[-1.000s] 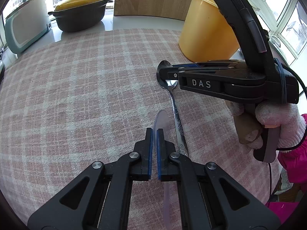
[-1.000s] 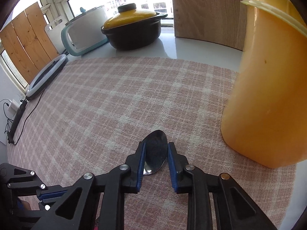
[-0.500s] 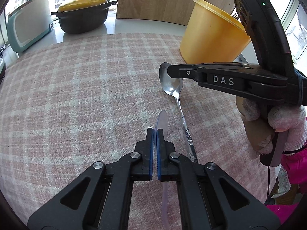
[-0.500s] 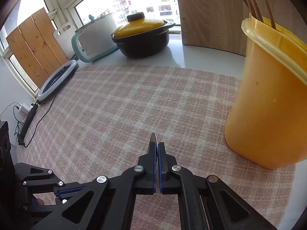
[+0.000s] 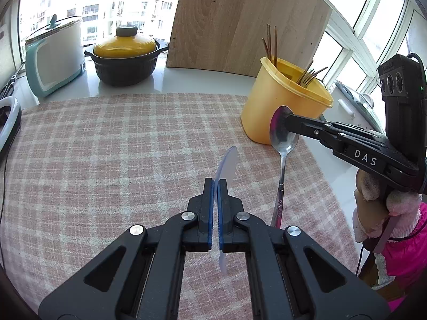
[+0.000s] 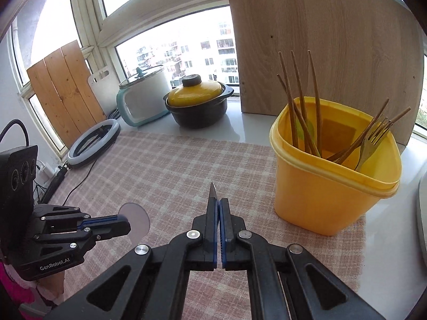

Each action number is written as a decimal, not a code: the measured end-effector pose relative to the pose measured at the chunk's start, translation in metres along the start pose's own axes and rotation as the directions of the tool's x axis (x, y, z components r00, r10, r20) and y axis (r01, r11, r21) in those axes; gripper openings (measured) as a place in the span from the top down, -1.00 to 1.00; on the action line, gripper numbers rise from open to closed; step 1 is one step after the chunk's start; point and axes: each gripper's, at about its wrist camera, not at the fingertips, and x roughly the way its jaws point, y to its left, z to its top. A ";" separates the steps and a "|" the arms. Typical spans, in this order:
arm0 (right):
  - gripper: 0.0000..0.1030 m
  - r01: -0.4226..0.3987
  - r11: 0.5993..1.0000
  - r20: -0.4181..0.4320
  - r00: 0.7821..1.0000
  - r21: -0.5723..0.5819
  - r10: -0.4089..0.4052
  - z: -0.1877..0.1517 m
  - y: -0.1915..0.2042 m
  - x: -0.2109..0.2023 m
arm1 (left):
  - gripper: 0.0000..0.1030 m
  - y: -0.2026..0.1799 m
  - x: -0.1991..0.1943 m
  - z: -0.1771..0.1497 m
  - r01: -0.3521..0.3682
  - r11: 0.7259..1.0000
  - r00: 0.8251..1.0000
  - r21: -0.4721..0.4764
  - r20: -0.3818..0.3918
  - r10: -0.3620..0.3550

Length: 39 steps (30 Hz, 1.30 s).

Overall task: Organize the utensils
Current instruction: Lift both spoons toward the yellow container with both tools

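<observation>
Windows run behind a worktop (image 5: 202,80) covered by a pink checked cloth (image 5: 106,160). At the back stand a white cooker (image 5: 56,56), a black pot with a yellow lid (image 5: 125,58) and a wooden board (image 5: 240,21). Near the cloth's right edge sits a yellow tub (image 6: 328,186) holding chopsticks (image 6: 299,101) and a fork (image 6: 373,138). The right gripper (image 5: 285,118) pinches a metal spoon (image 5: 283,138) by its bowl, raised just beside the tub, handle hanging down. The left gripper (image 5: 215,186) is pressed together on a clear plastic spoon (image 5: 226,162), held above the cloth. A ring light (image 6: 93,141) lies at the cloth's left edge.
</observation>
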 end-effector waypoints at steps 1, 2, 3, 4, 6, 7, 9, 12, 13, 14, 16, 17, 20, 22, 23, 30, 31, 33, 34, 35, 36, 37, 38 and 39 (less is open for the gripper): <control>1.00 0.002 1.000 0.011 1.000 -0.002 -0.002 0.001 0.000 -0.005 | 1.00 -0.002 -0.003 0.003 0.002 1.000 1.000 0.004 0.010 -0.002; 1.00 0.007 1.000 0.024 1.000 -0.004 -0.007 0.003 0.000 -0.011 | 1.00 -0.005 -0.007 0.006 0.006 1.000 1.000 0.011 0.018 -0.006; 1.00 0.013 1.000 0.038 0.999 -0.006 -0.013 0.005 0.000 -0.016 | 1.00 -0.009 -0.010 0.010 0.006 1.000 1.000 0.020 0.028 -0.007; 1.00 0.017 1.000 0.049 0.999 -0.005 -0.017 0.006 -0.001 -0.021 | 1.00 -0.012 -0.013 0.013 0.006 1.000 0.999 0.028 0.039 -0.007; 1.00 0.026 1.000 0.077 0.997 0.000 -0.026 0.009 -0.002 -0.032 | 1.00 -0.017 -0.016 0.020 0.007 0.999 0.998 0.043 0.055 -0.009; 1.00 0.032 0.999 0.091 0.995 0.003 -0.032 0.010 -0.003 -0.037 | 1.00 -0.019 -0.017 0.023 0.008 0.999 0.998 0.049 0.062 -0.011; 1.00 0.043 0.999 0.120 0.992 0.012 -0.044 0.012 -0.006 -0.049 | 1.00 -0.025 -0.019 0.029 0.013 0.998 0.997 0.060 0.075 -0.017; 1.00 0.062 0.998 0.159 0.985 0.027 -0.065 0.014 -0.011 -0.066 | 1.00 -0.033 -0.025 0.039 0.021 0.997 0.995 0.079 0.098 -0.029; 1.00 0.071 0.997 0.172 0.982 0.033 -0.076 0.014 -0.013 -0.072 | 1.00 -0.035 -0.027 0.042 0.025 0.996 0.994 0.085 0.106 -0.034; 1.00 0.079 0.996 0.183 0.979 0.039 -0.085 0.015 -0.015 -0.077 | 1.00 -0.038 -0.029 0.044 0.029 0.996 0.993 0.090 0.113 -0.039; 1.00 0.093 0.994 0.201 0.974 0.053 -0.102 0.015 -0.020 -0.088 | 1.00 -0.042 -0.031 0.052 0.037 0.994 0.991 0.099 0.125 -0.049; 1.00 0.101 0.993 0.209 0.972 0.061 -0.111 0.017 -0.023 -0.093 | 1.00 -0.044 -0.033 0.056 0.044 0.994 0.990 0.103 0.129 -0.057; 1.00 0.118 0.990 0.226 0.965 0.082 -0.134 0.021 -0.032 -0.109 | 1.00 -0.051 -0.036 0.069 0.056 0.991 0.987 0.119 0.145 -0.074; 1.00 0.138 0.987 0.238 0.959 0.086 -0.155 0.025 -0.038 -0.119 | 1.00 -0.057 -0.039 0.078 0.063 0.989 0.984 0.133 0.160 -0.084; 1.00 0.151 0.985 0.245 0.955 0.085 -0.167 0.028 -0.040 -0.125 | 1.00 -0.059 -0.040 0.082 0.066 0.988 0.982 0.139 0.166 -0.089; 1.00 0.234 0.970 0.288 0.926 0.071 -0.244 0.052 -0.059 -0.145 | 1.00 -0.081 -0.038 0.121 0.087 0.982 0.970 0.166 0.212 -0.122; 1.00 0.236 0.969 0.298 0.922 0.076 -0.248 0.056 -0.063 -0.148 | 1.00 -0.084 -0.038 0.128 0.090 0.981 0.967 0.171 0.221 -0.127; 1.00 0.248 0.965 0.319 0.911 0.086 -0.263 0.064 -0.068 -0.152 | 1.00 -0.090 -0.038 0.139 0.093 0.979 0.962 0.181 0.239 -0.135; 1.00 0.258 0.962 0.327 0.905 0.087 -0.272 0.068 -0.070 -0.153 | 1.00 -0.093 -0.037 0.144 0.094 0.978 0.960 0.184 0.244 -0.138; 1.00 0.267 0.960 0.333 0.900 0.087 -0.281 0.072 -0.071 -0.153 | 1.00 -0.096 -0.036 0.149 0.096 0.978 0.958 0.188 0.249 -0.142; 1.00 0.276 0.957 0.337 0.896 0.087 -0.289 0.076 -0.073 -0.152 | 1.00 -0.099 -0.034 0.153 0.097 0.977 0.957 0.192 0.252 -0.144; 1.00 0.284 0.955 0.338 0.893 0.088 -0.297 0.080 -0.074 -0.150 | 1.00 -0.103 -0.032 0.157 0.096 0.976 0.956 0.195 0.255 -0.145; 1.00 0.294 0.952 0.340 0.889 0.088 -0.306 0.083 -0.076 -0.148 | 1.00 -0.105 -0.029 0.161 0.097 0.976 0.955 0.196 0.257 -0.146; 1.00 0.309 0.947 0.342 0.884 0.085 -0.319 0.086 -0.077 -0.145 | 1.00 -0.108 -0.026 0.166 0.097 0.976 0.955 0.196 0.258 -0.147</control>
